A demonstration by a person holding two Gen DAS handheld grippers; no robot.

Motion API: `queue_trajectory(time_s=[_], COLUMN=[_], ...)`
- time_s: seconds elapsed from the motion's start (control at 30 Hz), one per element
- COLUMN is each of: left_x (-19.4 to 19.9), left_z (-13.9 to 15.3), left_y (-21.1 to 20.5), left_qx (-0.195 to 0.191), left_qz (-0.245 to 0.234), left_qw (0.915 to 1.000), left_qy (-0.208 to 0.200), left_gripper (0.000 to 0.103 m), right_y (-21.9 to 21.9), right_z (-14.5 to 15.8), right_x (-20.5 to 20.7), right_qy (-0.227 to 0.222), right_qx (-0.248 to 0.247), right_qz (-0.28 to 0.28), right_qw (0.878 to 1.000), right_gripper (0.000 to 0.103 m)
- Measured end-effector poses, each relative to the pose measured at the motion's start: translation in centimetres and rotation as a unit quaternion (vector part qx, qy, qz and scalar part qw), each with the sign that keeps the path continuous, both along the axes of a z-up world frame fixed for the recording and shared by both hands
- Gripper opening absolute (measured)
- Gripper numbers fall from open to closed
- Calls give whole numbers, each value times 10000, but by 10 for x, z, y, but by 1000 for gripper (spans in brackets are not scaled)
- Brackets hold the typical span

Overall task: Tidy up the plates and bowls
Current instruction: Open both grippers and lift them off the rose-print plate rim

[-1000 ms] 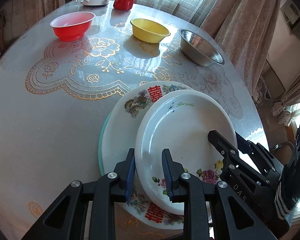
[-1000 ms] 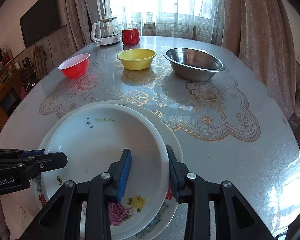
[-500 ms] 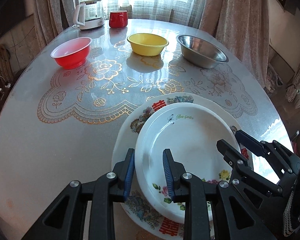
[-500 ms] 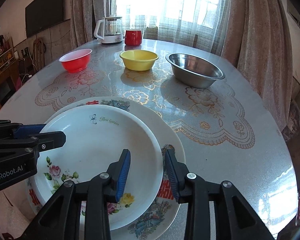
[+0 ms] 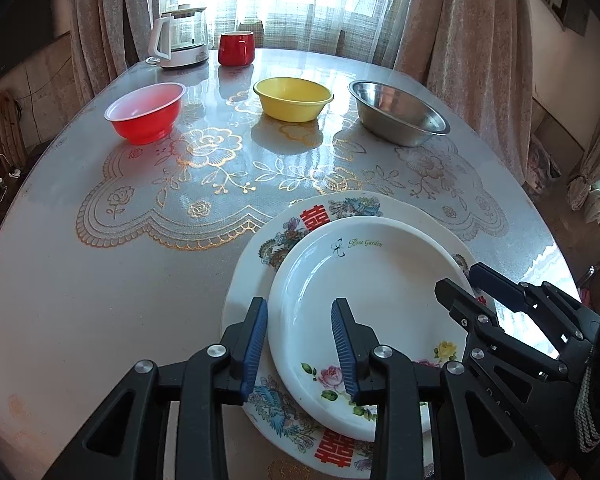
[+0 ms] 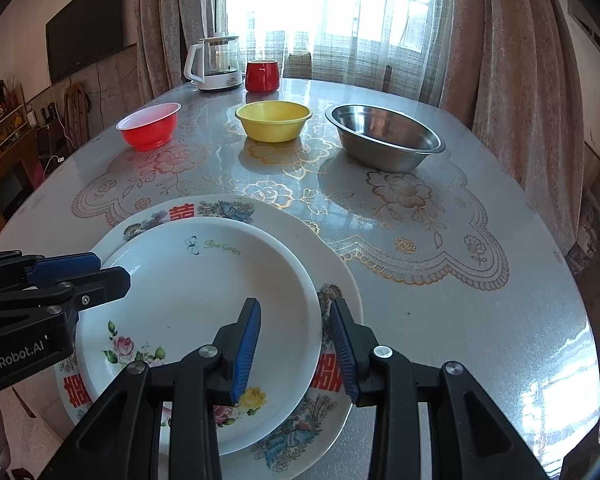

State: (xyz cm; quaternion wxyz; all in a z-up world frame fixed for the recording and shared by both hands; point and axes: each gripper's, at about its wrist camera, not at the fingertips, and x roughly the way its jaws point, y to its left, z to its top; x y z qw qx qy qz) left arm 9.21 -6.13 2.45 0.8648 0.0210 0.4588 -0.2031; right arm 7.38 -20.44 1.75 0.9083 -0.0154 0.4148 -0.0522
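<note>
A white rose-patterned plate (image 5: 380, 292) (image 6: 204, 292) lies on a larger decorated plate (image 5: 340, 208) (image 6: 300, 240) with red characters, near the table's front edge. My left gripper (image 5: 299, 304) (image 6: 112, 268) straddles the white plate's left rim. Its jaws are opening, and both pads stand off the rim. My right gripper (image 6: 295, 304) (image 5: 458, 278) straddles the right rim, one pad over the plate's inside and one outside, with a strip of the decorated plate showing between pad and rim. Further back stand a red bowl (image 5: 146, 112), a yellow bowl (image 5: 292, 98) and a steel bowl (image 5: 398, 114).
A glass kettle (image 5: 182, 36) and a red mug (image 5: 236, 48) stand at the table's far edge by the curtains. The round table (image 5: 100, 280) has a lace-patterned cover, and its edge runs close behind both grippers.
The left jaws have widened off the white plate's rim, and the left view has tilted up and levelled. The white plate's right rim has drawn slightly away from the right outer pad.
</note>
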Motion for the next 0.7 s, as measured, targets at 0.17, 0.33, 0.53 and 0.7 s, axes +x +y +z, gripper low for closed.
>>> queue_trajectory(time_s=[0.17, 0.33, 0.53, 0.7], left_x=[-4, 6, 32, 59], left_z=[16, 25, 26, 22], left_y=[-3, -9, -9, -5], left_qx=[-14, 58, 145, 132], left_qz=[-62, -38, 137, 429], left_qw=[9994, 9987, 9988, 9986], left_qy=[-334, -505, -456, -287], left_gripper=[53, 67, 80, 85], right_y=[-8, -27, -62, -98], right_z=[7, 19, 20, 8], right_x=[-2, -1, 13, 27], right_qy=[-86, -259, -283, -225], right_qx=[90, 286, 627, 973], right_qz=[-120, -343, -701, -1048], right_qw=[9999, 9987, 9952, 9895], right_gripper=[36, 36, 36, 36])
